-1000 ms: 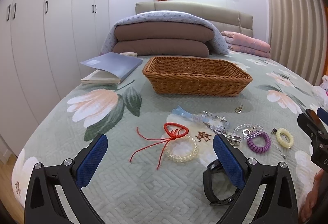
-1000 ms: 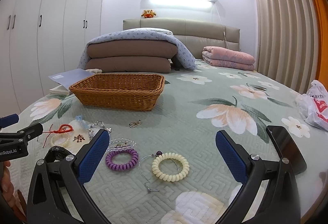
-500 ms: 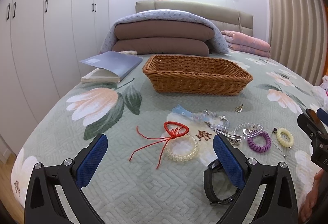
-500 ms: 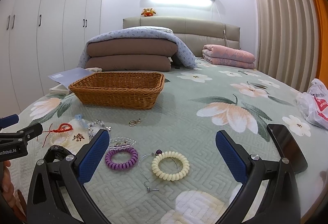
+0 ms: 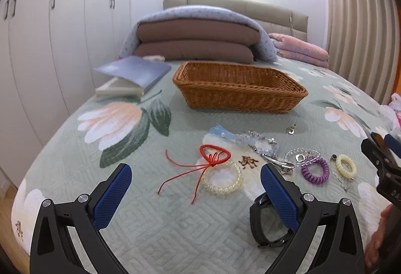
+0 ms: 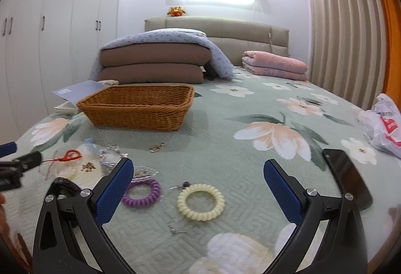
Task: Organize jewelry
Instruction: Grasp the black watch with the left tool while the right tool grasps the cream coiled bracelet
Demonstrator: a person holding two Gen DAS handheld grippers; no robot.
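Both grippers have edged slightly closer to the jewelry since a second ago, the right one more noticeably; no item on the bedspread (image 6: 225, 138) has shifted. Left gripper (image 5: 195, 185) hovers with its blue-padded fingers spread wide and nothing between them; right gripper (image 6: 198, 181) likewise stands wide apart and empty.

Landmark: the wicker basket (image 5: 238, 88), resting on the bedspread; its interior is not visible from either view. All jewelry lies on the near side of the basket, outside it. Nearest the basket, a small metal clasp (image 5: 290, 129); just nearer, a blue clip (image 5: 221, 132) joined to a crystal bead bracelet (image 5: 263, 142); nearer again, a red cord knot (image 5: 213, 156) overlapping a clear spiral hair tie (image 5: 223, 180); to the right of these, a clear bead bracelet (image 5: 302, 156), a purple spiral hair tie (image 6: 141, 192) and a cream spiral hair tie (image 6: 200, 201), the last lying in the gap of the right gripper's view. A black watch band (image 5: 268, 224) lies farthest from the basket, partly behind the left gripper's right finger. A book (image 5: 132, 75) lies left of the basket; a black phone (image 6: 345, 176) lies well to its right.
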